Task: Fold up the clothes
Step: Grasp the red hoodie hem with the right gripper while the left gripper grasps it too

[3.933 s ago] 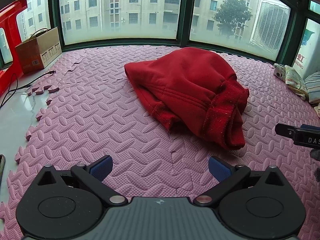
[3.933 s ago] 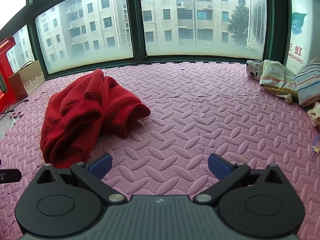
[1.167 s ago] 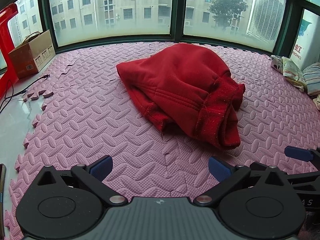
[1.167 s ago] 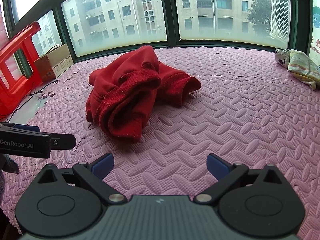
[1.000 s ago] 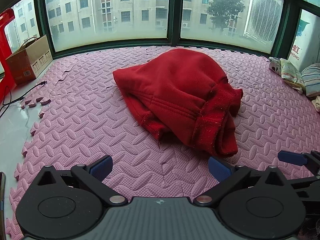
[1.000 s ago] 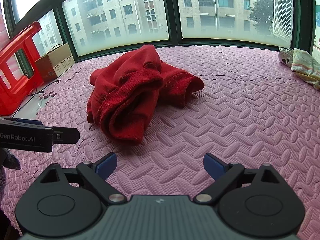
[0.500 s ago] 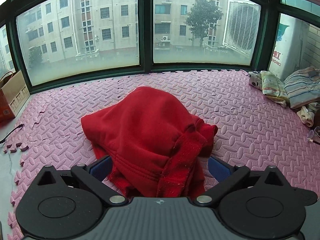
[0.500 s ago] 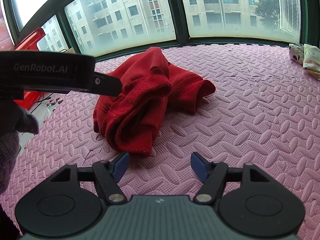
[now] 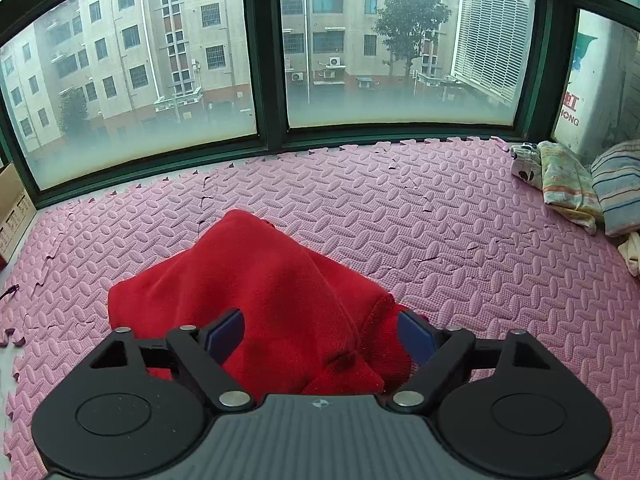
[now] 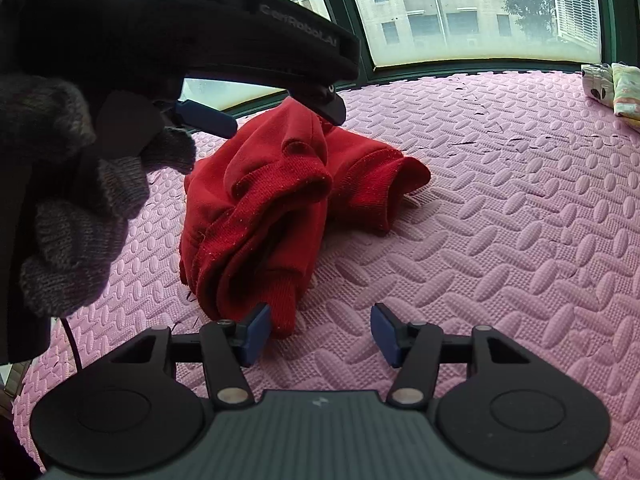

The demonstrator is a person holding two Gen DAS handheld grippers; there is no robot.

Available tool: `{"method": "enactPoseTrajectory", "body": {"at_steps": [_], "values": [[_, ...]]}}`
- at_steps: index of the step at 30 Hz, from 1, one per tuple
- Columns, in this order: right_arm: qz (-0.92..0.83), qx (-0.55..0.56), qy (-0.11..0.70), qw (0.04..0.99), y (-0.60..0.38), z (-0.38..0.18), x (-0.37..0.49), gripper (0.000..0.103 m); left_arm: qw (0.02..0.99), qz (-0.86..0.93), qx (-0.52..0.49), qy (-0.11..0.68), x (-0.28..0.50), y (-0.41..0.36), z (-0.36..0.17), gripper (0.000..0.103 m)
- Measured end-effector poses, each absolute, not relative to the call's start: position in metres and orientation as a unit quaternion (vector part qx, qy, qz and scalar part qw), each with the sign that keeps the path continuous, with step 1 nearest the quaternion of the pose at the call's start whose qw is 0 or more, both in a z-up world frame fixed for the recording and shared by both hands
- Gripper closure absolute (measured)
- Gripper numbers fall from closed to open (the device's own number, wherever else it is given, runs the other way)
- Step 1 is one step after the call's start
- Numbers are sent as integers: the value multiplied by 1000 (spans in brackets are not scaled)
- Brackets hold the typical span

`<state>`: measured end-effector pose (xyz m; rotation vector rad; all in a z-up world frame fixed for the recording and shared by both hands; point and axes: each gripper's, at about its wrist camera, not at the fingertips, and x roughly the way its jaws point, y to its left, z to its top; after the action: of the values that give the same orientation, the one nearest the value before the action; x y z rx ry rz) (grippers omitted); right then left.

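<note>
Left wrist view is filled in its far half by a wide green-framed window (image 9: 264,60), beyond which apartment blocks are seen. Below it a pink foam mat floor (image 9: 440,220) is spread from edge to edge. A crumpled red garment (image 9: 256,292) is heaped on the mat, directly ahead of the left claw (image 9: 320,334). The jaws of this claw are closing but are held fairly wide, with a thick bunch of the red cloth lying between them; the blue pads (image 9: 226,334) are seen at the sides of the bunch, and whether they press on it cannot be told. At the far right a small pile of folded patterned and striped cloths (image 9: 576,192) is laid by the wall, where red characters and the letters "ONG" are read on a white panel (image 9: 570,108).

From the right wrist view, the right claw (image 10: 320,334) is seen about half open, its jaws closing. A ribbed cuff (image 10: 280,304) of the garment lies just beside the left-hand pad, but only bare mat is found between the jaws. A knitted grey glove (image 10: 72,200) is worn on the hand that carries the left claw, whose black body is marked "GenRobot.AI".
</note>
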<state>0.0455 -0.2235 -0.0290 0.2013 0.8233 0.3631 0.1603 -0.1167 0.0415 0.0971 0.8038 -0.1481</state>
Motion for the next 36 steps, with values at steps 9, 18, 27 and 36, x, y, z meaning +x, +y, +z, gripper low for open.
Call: {"method": "enactPoseTrajectory", "body": {"at_steps": [9, 18, 27, 36], "values": [[187, 103, 395, 894, -222, -28, 50, 53, 911, -91, 12, 403, 165, -90, 39, 91], [198, 109, 386, 894, -219, -23, 54, 55, 924, -50, -64, 373, 139, -17, 69, 94], [211, 152, 403, 877, -214, -34, 68, 69, 924, -13, -103, 368, 104, 30, 72, 94], [254, 170, 383, 872, -207, -16, 48, 95, 923, -4, -141, 358, 63, 60, 83, 95]]}}
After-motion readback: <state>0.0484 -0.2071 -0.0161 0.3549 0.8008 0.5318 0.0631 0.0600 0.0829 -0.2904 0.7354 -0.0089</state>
